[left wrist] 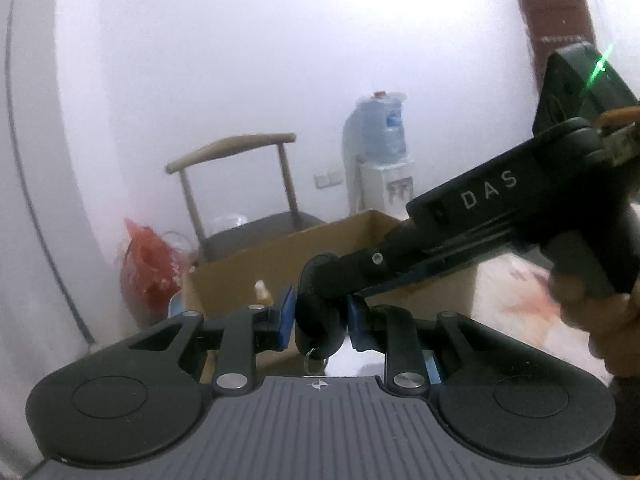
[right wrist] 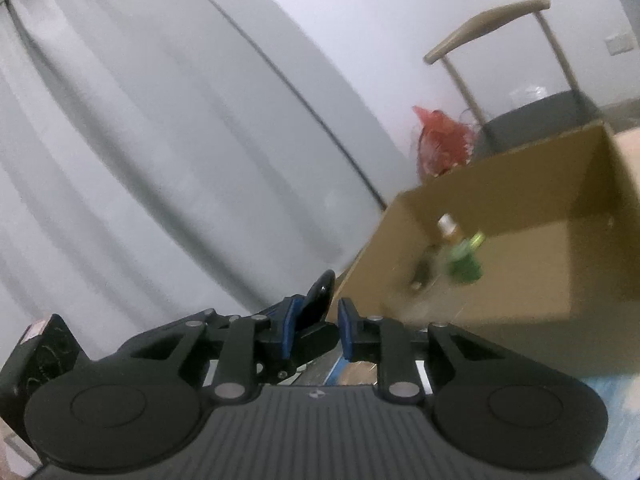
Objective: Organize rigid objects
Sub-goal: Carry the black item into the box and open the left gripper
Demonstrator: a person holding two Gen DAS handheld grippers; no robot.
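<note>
A black glossy key fob (left wrist: 325, 338) with a metal ring (left wrist: 314, 362) hanging under it sits between the blue pads of my left gripper (left wrist: 322, 320), which is shut on it. My right gripper (left wrist: 318, 276) reaches in from the right, and its tip meets the fob's upper end. In the right wrist view the fob (right wrist: 322, 292) stands up between the pads of my right gripper (right wrist: 318, 326), leaning on the left pad, and the jaws are narrow around it. The open cardboard box (right wrist: 520, 184) lies just beyond, with a green bottle (right wrist: 466, 260) and a white-capped bottle (right wrist: 448, 226) inside.
The cardboard box (left wrist: 280, 254) stands straight ahead. Behind it are a wooden chair (left wrist: 240, 148), a red plastic bag (left wrist: 148, 264) and a water dispenser (left wrist: 380, 160) against the white wall. A hand (left wrist: 600, 320) holds the right gripper. A grey curtain (right wrist: 120, 140) hangs at the left.
</note>
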